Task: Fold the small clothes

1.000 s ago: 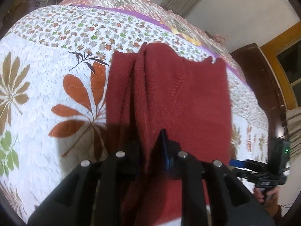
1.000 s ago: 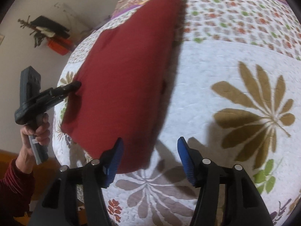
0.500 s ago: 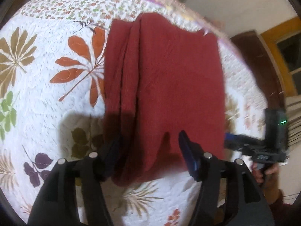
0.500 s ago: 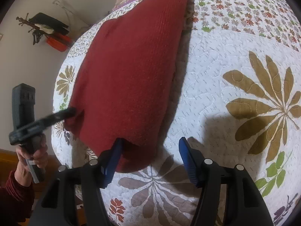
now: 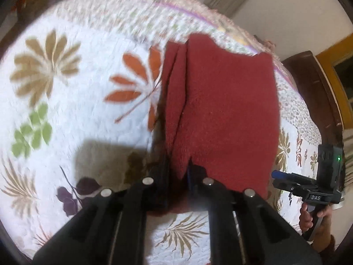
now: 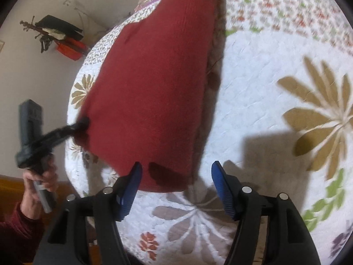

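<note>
Red knit garment (image 5: 225, 110) lies partly folded on the quilted bed (image 5: 66, 110), its near-left corner clamped in the left hand-held gripper (image 5: 176, 174) while the right hand-held gripper (image 6: 176, 176) hovers with jaws apart at the other near corner, probably needing to pinch before both carry the hem over.

My left gripper (image 5: 178, 172) buries its fingertips in the red garment (image 5: 222, 114). The quilt's (image 5: 88, 44) far pattern smears with blur. The far-wall clutter (image 6: 59, 37) is too small to identify.

Black right gripper (image 6: 176, 184) with ribbed blue pads (image 6: 221, 190), silver screws, black left gripper (image 5: 178, 172), dark red sleeve (image 6: 13, 234)
</note>
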A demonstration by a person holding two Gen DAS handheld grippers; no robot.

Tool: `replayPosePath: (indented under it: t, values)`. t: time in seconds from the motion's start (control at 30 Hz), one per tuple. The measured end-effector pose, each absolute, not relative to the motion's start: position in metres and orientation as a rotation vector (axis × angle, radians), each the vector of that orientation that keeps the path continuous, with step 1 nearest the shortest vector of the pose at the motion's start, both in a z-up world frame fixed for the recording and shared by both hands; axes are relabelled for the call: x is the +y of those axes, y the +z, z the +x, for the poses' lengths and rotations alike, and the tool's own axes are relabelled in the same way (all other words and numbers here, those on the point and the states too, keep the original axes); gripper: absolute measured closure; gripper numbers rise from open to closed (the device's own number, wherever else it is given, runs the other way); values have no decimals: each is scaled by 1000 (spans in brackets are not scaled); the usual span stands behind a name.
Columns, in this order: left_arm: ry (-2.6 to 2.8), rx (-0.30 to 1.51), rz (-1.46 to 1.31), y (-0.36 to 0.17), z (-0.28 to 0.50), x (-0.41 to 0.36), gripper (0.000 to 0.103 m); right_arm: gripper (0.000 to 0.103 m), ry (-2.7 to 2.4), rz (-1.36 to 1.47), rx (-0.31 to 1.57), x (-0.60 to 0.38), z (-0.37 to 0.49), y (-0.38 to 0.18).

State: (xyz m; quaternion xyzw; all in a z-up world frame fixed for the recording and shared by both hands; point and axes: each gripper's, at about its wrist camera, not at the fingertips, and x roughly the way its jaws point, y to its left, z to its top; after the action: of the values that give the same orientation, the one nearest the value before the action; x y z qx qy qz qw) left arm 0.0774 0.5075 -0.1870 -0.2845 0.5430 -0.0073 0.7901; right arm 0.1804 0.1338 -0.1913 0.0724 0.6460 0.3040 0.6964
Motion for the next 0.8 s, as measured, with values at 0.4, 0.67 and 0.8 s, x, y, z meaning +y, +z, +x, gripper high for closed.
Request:
replayPosePath:
  t: [0.4, 0.67, 0.8]
  values:
    - [-21, 1153, -542, -190, 71, 498, 89, 78, 679, 37, 1474, 157, 174, -214]
    - [-7, 1207, -574, -214, 77, 506, 66, 63, 638, -27, 1512, 163, 177, -227]
    - [-20, 1223, -581, -191, 76, 521, 48, 54, 663, -7, 1459, 148, 189, -198]
